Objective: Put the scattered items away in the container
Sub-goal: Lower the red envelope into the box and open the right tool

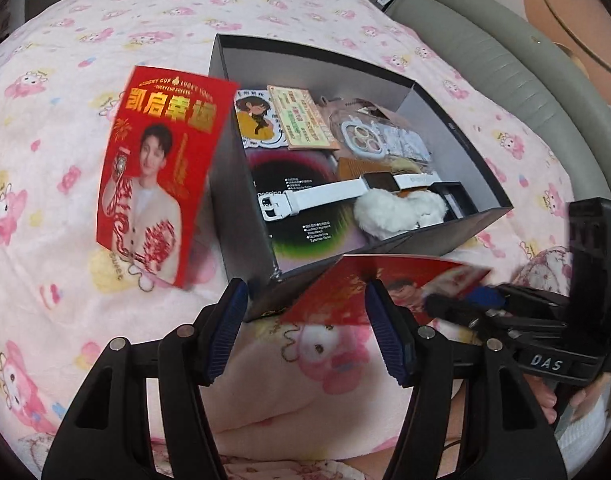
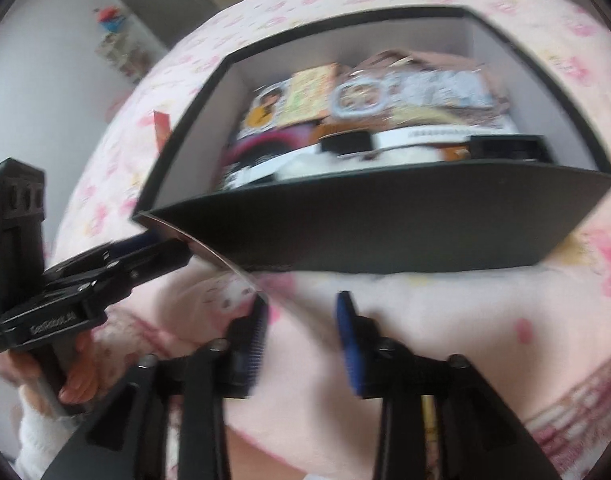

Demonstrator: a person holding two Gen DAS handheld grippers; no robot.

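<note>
– Two grippers, and neither is closed on anything that I can see. The left gripper (image 1: 305,300) is spread wide just short of the near corner of the box (image 1: 241,208). The right gripper (image 2: 303,312) is narrower, but its pads are apart too.

– And the red card (image 1: 337,288) between them?

– It sits tilted at that near corner. One edge runs down to the inner pad of the right gripper, and part of it passes behind the left gripper's right finger. The right wrist view is blurred, so I can't tell what actually bears it.

– So which step is this?

– Getting that card over the near wall, I'd say. The box already holds a white watch (image 1: 337,194), a fluffy white thing (image 1: 389,212) and some stickers and slips at the far end.

– What does the next move need?

– A firm pinch on the card's free edge, then a lift above the rim and a flat drop onto the pile. It is thin and glossy, so a loose grip could let it slide onto the blanket (image 1: 65,80).

– Anything else left out?

– A second red card (image 1: 161,176) stands leaning against the outside of the box's left wall.
</note>
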